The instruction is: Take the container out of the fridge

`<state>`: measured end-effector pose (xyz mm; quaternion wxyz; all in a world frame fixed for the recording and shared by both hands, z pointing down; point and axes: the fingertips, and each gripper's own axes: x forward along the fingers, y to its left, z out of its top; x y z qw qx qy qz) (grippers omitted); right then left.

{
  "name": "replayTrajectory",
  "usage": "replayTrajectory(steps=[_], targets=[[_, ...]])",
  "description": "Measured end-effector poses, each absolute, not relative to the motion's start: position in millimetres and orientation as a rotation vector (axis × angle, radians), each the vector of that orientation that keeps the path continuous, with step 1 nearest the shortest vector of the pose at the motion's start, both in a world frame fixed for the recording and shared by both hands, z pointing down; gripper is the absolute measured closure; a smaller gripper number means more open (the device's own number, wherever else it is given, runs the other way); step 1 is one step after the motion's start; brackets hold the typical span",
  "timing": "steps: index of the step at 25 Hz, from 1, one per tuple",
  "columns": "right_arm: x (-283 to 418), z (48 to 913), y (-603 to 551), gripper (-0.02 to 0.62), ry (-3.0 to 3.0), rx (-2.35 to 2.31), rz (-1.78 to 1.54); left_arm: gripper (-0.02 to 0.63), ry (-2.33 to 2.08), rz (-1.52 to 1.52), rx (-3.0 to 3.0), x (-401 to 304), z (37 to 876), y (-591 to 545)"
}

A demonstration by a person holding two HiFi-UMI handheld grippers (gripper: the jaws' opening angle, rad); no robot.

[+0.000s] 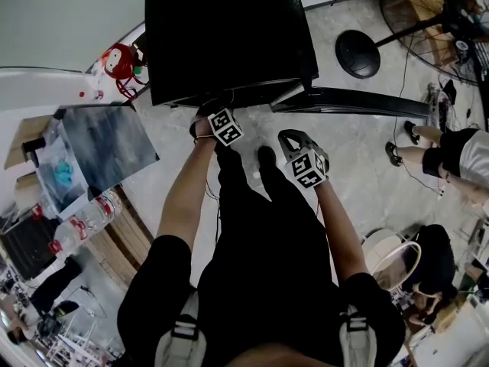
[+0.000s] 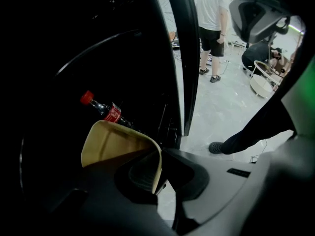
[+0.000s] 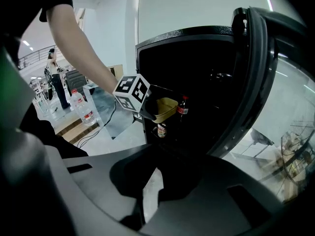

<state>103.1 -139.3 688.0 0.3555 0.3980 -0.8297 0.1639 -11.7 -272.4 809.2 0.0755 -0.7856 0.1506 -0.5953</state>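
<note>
The black fridge (image 1: 225, 33) stands in front of me with its door (image 3: 256, 82) swung open to the right. My left gripper (image 2: 155, 168) is shut on the rim of a shallow yellow container (image 2: 110, 144) at the fridge opening. In the right gripper view the container (image 3: 166, 107) hangs from the left gripper (image 3: 147, 107), just outside the dark interior. A cola bottle (image 2: 103, 109) stands inside behind it, and a second small bottle (image 3: 161, 130) sits lower down. My right gripper (image 3: 162, 173) hangs back from the fridge, jaws together with nothing between them.
A low table with water bottles (image 1: 84, 220) stands at my left, with a red toy (image 1: 118, 60) behind it. The open door's edge (image 2: 184, 58) is close on the left gripper's right. A fan base (image 1: 357, 53) and seated people (image 1: 435, 151) are at the right.
</note>
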Motion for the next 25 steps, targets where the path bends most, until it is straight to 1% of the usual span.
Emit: replayTrajectory(steps=[7,25], targets=[[109,690,-123,0.595,-2.148,1.019,0.437,0.566,0.342,-1.744,-2.303,0,790,-237],[102,675,-100,0.595,-2.247,0.915,0.378,0.566,0.338,-1.759,-2.325,13,751,-162]])
